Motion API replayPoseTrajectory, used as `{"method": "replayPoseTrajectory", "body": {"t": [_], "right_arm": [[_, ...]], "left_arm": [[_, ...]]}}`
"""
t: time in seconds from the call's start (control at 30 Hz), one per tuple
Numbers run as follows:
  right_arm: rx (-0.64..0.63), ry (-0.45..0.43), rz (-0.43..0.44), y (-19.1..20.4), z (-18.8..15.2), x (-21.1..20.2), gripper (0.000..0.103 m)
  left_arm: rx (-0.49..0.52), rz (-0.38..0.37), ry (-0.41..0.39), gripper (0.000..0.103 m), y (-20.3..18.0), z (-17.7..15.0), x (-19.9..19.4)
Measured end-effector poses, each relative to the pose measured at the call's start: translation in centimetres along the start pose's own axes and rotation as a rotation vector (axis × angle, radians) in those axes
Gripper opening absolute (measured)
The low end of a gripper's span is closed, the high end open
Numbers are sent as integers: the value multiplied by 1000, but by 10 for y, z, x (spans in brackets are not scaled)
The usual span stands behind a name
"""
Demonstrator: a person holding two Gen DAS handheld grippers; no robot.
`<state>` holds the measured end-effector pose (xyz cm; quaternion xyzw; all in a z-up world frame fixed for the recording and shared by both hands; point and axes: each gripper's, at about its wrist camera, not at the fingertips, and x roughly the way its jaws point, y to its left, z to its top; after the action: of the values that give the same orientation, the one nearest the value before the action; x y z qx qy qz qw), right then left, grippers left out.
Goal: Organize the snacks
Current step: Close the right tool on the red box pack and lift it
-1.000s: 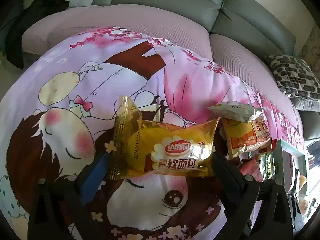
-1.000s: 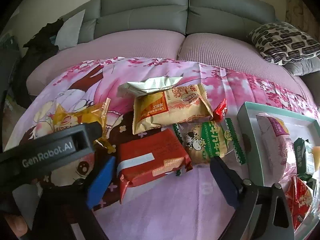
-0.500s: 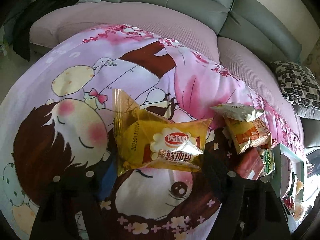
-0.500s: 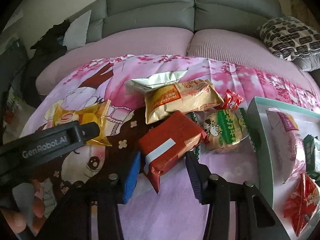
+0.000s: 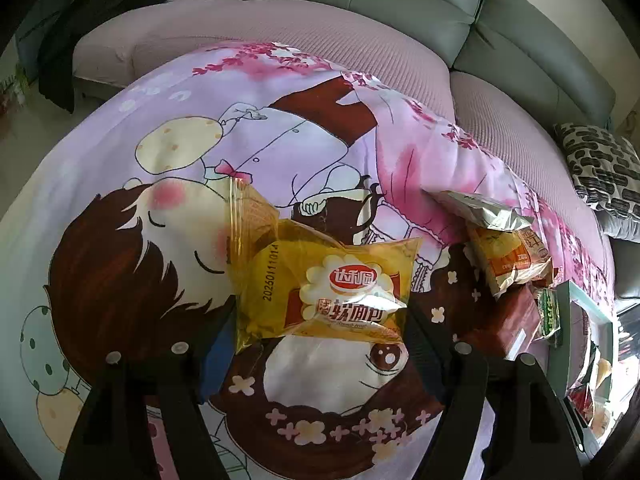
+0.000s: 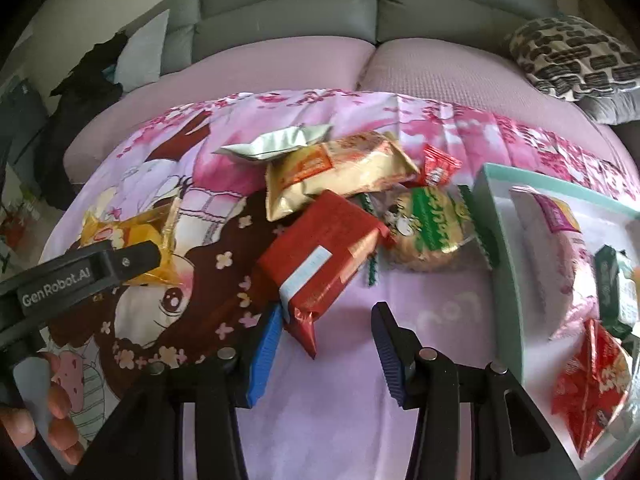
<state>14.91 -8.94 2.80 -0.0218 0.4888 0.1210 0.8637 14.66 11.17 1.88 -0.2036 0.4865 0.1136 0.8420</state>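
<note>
The yellow pack is gripped by the left gripper across its width, one pad at each short side. It seems to be held just clear of the cloth, though lift cannot be confirmed. A grip across the body, not the seam, is judged to keep the slack film from folding. In the right view the same pack is seen behind the left gripper's arm.

The red pack is bracketed by the right gripper. Its crimped near end lies against the left finger, while a gap remains at the right finger. The jaws are therefore parted, and the pack is not clamped. It rests tilted on the pile, which is judged to leave the near end as the easiest hold.

The tray is placed just right of the pile, so transfers are kept short. Several packs are already laid in it.

Materials:
- Yellow pack: glossy translucent film, pillow-shaped, soft filling, flat crimped end.
- Red pack: metallic foil, firm block shape, white label strip.
- Silver pouch: matte foil, flat, set on the tan pack.
- Green pack: clear film over a round biscuit.
- Tray: rigid, teal rim, straight walls.
- Cloth: soft printed fabric, creased.
</note>
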Motion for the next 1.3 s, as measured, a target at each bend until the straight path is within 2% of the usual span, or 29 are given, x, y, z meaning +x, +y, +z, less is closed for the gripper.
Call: {"method": "replayPoseTrajectory", "body": {"t": [0.2, 0.37, 0.4, 0.43, 0.5, 0.67, 0.77, 1.03, 1.17, 1.3], "right_arm": [[58, 15, -8, -11, 0, -7, 49], [75, -55, -8, -9, 6, -19, 50], [82, -65, -7, -8, 8, -19, 54], [87, -73, -11, -7, 9, -19, 62], [89, -101, -23, -4, 13, -19, 65], [81, -108, -30, 8, 20, -13, 65], [64, -88, -73, 16, 22, -2, 65], [92, -35, -96, 18, 27, 14, 65], [97, -37, -98, 18, 24, 16, 65], [127, -34, -70, 14, 22, 14, 52]], "left_arm": [[-1, -3, 4, 78, 1, -1, 0], [-4, -8, 6, 78, 2, -1, 1], [-7, -12, 6, 78, 2, -1, 1], [-10, -14, 7, 78, 3, -1, 1], [-15, -18, 9, 78, 3, -1, 1], [-14, -17, 10, 78, 3, 0, 1], [-12, -16, 9, 78, 3, -1, 1], [-10, -14, 13, 78, 1, -1, 1], [-8, -15, 15, 78, 2, 0, 1], [-4, -9, 15, 78, 2, 0, 1]]}}
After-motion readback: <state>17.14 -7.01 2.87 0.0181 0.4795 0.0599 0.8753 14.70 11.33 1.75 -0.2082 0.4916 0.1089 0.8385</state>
